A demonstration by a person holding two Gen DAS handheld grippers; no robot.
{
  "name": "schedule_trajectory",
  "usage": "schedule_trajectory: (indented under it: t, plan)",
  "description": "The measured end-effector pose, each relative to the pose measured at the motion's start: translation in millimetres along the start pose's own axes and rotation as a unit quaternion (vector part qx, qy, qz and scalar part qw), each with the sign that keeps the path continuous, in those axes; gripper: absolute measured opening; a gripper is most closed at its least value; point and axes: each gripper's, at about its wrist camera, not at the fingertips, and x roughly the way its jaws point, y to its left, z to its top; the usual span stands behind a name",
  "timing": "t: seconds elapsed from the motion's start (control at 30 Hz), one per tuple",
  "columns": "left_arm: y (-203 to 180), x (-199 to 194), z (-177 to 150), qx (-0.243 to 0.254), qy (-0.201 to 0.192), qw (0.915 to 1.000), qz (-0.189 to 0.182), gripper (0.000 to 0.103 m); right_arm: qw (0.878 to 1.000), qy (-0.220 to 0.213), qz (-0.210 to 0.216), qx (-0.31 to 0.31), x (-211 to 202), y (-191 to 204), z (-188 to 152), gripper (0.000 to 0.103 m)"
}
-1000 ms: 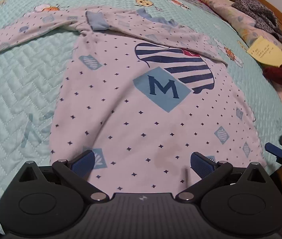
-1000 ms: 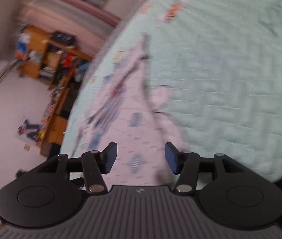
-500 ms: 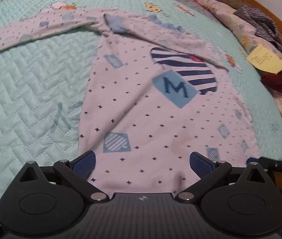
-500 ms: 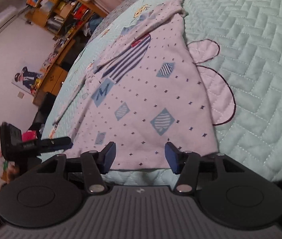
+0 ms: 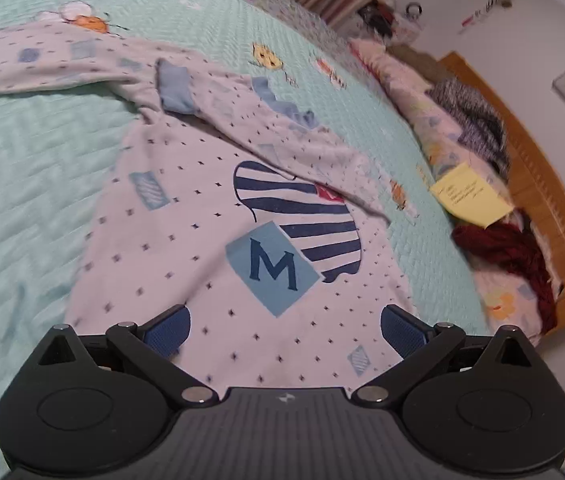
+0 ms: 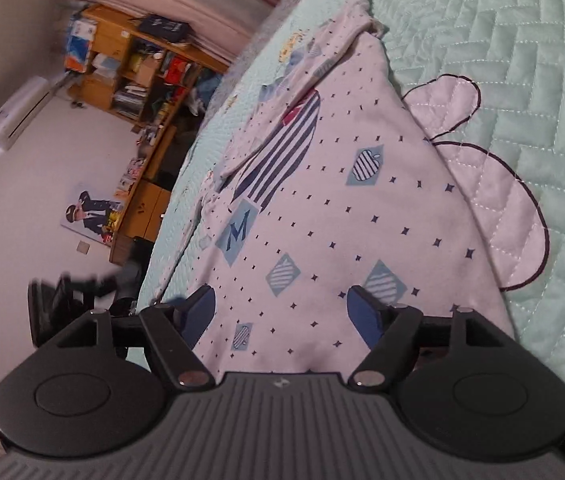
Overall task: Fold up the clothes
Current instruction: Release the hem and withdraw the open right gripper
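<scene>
**Pyjama top flat on the bed, hem not yet gripped**

Pyjama top (image 5: 210, 248) lies spread on the quilted bed (image 5: 22, 200), one sleeve crossed over its chest. Left gripper (image 5: 284, 330) hovers over the hem with fingers spread, pinching nothing. Right gripper (image 6: 280, 312) is opening above the hem, cloth beneath but ungripped. Risk: pinching one layer only, or catching the quilt, would skew the fold.

White walls – a cluttered wooden bookshelf (image 6: 142, 68), an air conditioner (image 6: 16, 114), a wooden headboard (image 5: 542, 184)
</scene>
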Motion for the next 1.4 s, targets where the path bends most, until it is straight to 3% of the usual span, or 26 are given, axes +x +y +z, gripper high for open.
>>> schedule_trajectory:
  t: [0.07, 0.17, 0.23, 0.27, 0.33, 0.43, 0.53, 0.63, 0.7, 0.73, 0.87, 0.97, 1.13, 1.3, 1.4]
  plan:
    - [8, 14, 4, -0.012, 0.009, 0.9991, 0.041, 0.100, 1.000, 0.004, -0.010, -0.008, 2, 4, 1, 0.074]
    - [30, 6, 4, -0.057, 0.000, 0.9983, 0.011, 0.095, 0.999, 0.012, -0.024, -0.022, 4, 10, 1, 0.074]
    - [40, 1, 5, -0.075, -0.001, 0.9972, 0.005, 0.080, 0.999, 0.013, -0.027, -0.028, 5, 11, 1, 0.074]
    - [42, -1, 6, -0.078, -0.002, 0.9969, 0.003, 0.080, 0.999, 0.013, -0.028, -0.027, 6, 11, 1, 0.074]
    - [41, -5, 9, -0.081, -0.005, 0.9967, 0.003, 0.080, 0.999, 0.016, -0.030, -0.025, 7, 11, 2, 0.075]
    - [35, -9, 15, -0.079, -0.011, 0.9968, 0.006, 0.093, 0.999, 0.018, -0.033, -0.021, 9, 11, 3, 0.075]
    - [14, -11, 32, -0.044, -0.030, 0.9986, 0.000, 0.101, 0.999, 0.018, -0.033, -0.016, 8, 10, 3, 0.075]
    - [-5, 2, 54, -0.026, -0.030, 0.9990, -0.020, 0.102, 0.999, 0.023, -0.041, -0.020, 9, 13, 4, 0.075]
    - [-11, 21, 66, -0.015, -0.024, 0.9996, -0.005, 0.102, 0.998, 0.029, -0.051, -0.031, 11, 17, 4, 0.075]
    - [-8, 31, 71, -0.020, -0.023, 0.9995, 0.013, 0.102, 0.997, 0.031, -0.057, -0.040, 12, 20, 4, 0.076]
    - [31, 55, 68, -0.094, -0.022, 0.9952, 0.018, 0.102, 0.994, 0.037, -0.074, -0.072, 15, 30, 0, 0.080]
    - [42, 43, 57, -0.120, -0.031, 0.9922, -0.010, 0.102, 0.992, 0.038, -0.079, -0.095, 16, 35, -4, 0.085]
    - [32, 16, 38, -0.093, -0.024, 0.9953, 0.009, 0.102, 0.988, 0.048, -0.086, -0.116, 23, 45, -7, 0.098]
    - [12, -4, 18, -0.034, -0.020, 0.9983, 0.043, 0.102, 0.983, 0.071, -0.116, -0.124, 29, 59, -2, 0.099]
    - [6, -5, 2, -0.015, -0.004, 0.9988, 0.046, 0.102, 0.988, 0.056, -0.099, -0.101, 25, 71, 12, 0.099]
